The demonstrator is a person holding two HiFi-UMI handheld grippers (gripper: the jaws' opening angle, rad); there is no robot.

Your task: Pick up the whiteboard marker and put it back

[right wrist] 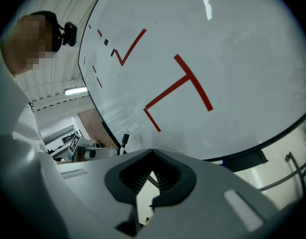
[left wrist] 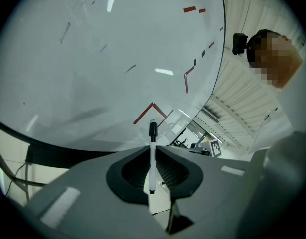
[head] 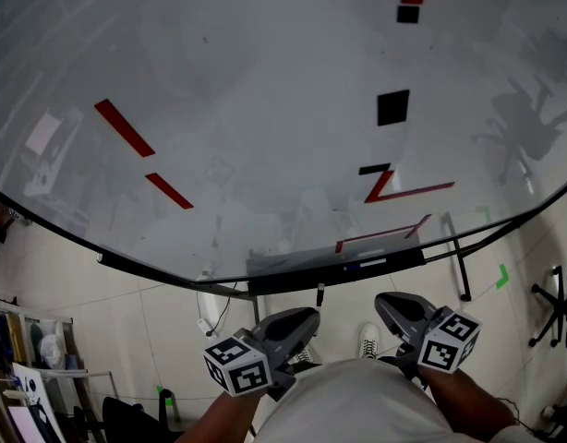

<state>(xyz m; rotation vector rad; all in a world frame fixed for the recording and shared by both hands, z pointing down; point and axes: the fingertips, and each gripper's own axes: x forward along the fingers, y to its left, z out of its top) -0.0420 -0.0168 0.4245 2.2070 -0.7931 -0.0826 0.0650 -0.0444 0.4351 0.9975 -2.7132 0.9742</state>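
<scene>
Whiteboard [head: 265, 109]: is filling most of the head view and standing upright in front of the person. Red strips and black squares are sitting on its pale surface.
Counter [head: 380, 263]: a dark, narrow ledge is running along the whiteboard's lower edge. It is probably where pens are meant to be resting, and so where the marker is going back.
Left gripper [left wrist: 152, 146]: is being held low, close to the person's body, and aiming up toward the whiteboard. Its fingers are pinching the whiteboard marker by the white barrel, so the marker is sticking straight out past the fingertips, ready to be set down end first.
Right gripper [right wrist: 152, 152]: is hovering just beside the left one without touching it. Its fingers are pressed together with nothing between them, so it appears to be idling while the other does the carrying.
Whiteboard marker [left wrist: 152, 158]: is sitting upright in the left fingers with its black end leading toward the whiteboard. It is near the counter but touching neither.
Stage, as a judgement: the pickup is looking done, and the placing is not yet done.
</scene>
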